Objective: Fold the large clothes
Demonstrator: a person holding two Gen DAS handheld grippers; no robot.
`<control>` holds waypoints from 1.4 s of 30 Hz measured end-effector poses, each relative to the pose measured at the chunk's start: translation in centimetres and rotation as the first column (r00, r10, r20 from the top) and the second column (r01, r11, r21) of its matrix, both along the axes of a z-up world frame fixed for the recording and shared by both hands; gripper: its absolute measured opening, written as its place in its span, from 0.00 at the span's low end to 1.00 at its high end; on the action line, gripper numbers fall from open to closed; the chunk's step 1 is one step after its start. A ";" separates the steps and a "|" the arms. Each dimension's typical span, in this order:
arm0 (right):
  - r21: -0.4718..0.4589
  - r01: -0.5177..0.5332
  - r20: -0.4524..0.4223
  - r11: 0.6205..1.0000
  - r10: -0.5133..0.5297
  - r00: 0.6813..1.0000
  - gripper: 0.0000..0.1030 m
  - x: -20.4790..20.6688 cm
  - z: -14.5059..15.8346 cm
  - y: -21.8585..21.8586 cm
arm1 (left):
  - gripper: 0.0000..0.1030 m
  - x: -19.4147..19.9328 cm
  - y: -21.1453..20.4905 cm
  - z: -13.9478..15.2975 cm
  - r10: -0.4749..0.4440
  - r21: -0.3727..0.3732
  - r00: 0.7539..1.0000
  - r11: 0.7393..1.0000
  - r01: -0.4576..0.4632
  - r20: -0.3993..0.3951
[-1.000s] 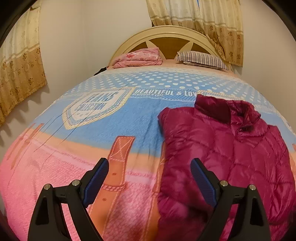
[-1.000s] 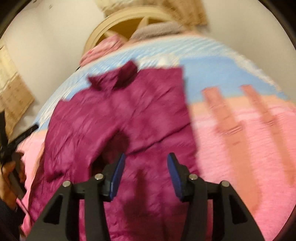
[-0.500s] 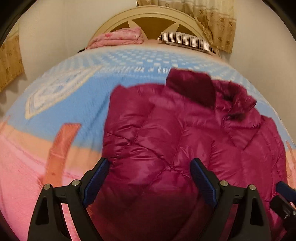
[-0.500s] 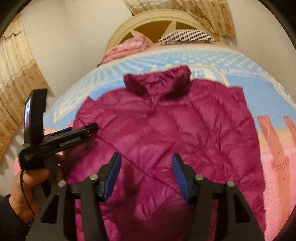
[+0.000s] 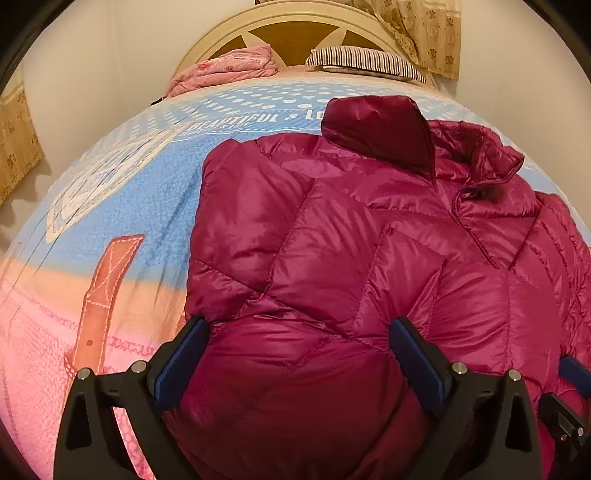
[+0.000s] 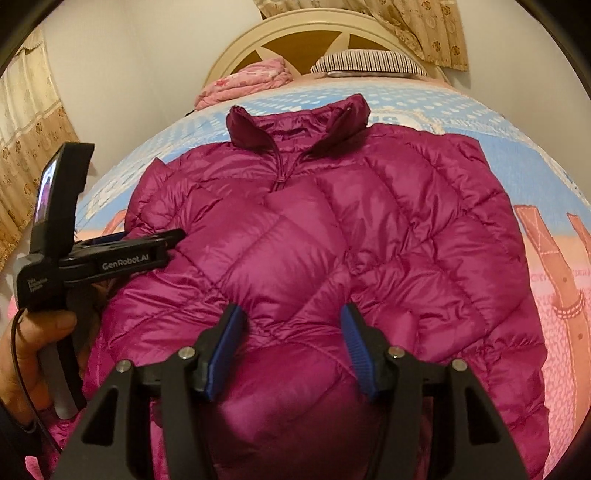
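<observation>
The left gripper (image 5: pixel 297 354) hangs over the near left part of a glossy magenta quilted down jacket (image 5: pixel 369 266), its jaws opening wide; the padded cloth bulges between the blue pads, which do not press it. In the right wrist view a person's hand (image 6: pixel 26 354) holds it by its black handle at the jacket's left edge. The right gripper (image 6: pixel 291 343) stands half open above the jacket's lower middle, gripping nothing.

The jacket lies face up, zipped, collar pointing away from both tongs, its sleeves folded across the front. It is spread on a printed bedspread of blue, orange and pink (image 5: pixel 110 221), which shows bare to the left of the left gripper and to the right of the right one. Far beyond the collar, against a cream curved wooden headboard (image 6: pixel 314 26), lie a folded pink blanket (image 5: pixel 225 70) and a striped pillow (image 5: pixel 362 61). Patterned beige curtains (image 6: pixel 417 26) hang behind.
</observation>
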State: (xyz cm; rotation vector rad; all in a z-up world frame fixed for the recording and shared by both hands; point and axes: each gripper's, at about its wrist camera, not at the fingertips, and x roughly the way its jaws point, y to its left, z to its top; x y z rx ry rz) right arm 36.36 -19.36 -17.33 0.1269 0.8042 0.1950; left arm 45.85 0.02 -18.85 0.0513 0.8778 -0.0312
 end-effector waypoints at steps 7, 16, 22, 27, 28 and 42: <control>-0.062 0.008 -0.001 0.998 -0.008 1.000 0.58 0.2 -0.3 0.8 | 0.97 0.0 -0.1 -0.1 0.003 0.012 1.000 1.000 -0.003 -0.003; -0.111 0.016 -0.001 0.994 -0.016 1.000 0.58 0.3 -0.6 1.3 | 0.97 0.0 -0.2 -0.2 0.004 0.019 1.000 1.000 -0.004 0.002; -0.128 0.020 0.000 0.992 -0.020 1.000 0.58 0.3 -0.6 1.5 | 0.97 0.0 -0.2 -0.2 0.005 0.020 1.000 1.000 -0.005 0.002; -0.132 0.021 0.001 0.991 -0.021 1.000 0.58 0.3 -0.7 1.6 | 0.97 0.0 -0.2 -0.2 0.005 0.020 1.000 1.000 -0.005 0.003; -0.132 0.021 0.001 0.991 -0.021 1.000 0.58 0.3 -0.7 1.6 | 0.97 0.0 -0.2 -0.2 0.005 0.020 1.000 1.000 -0.005 0.003; -0.143 0.022 0.001 0.989 -0.022 1.000 0.58 0.4 -0.7 1.8 | 0.97 0.0 -0.2 -0.2 0.005 0.024 1.000 1.000 -0.005 0.002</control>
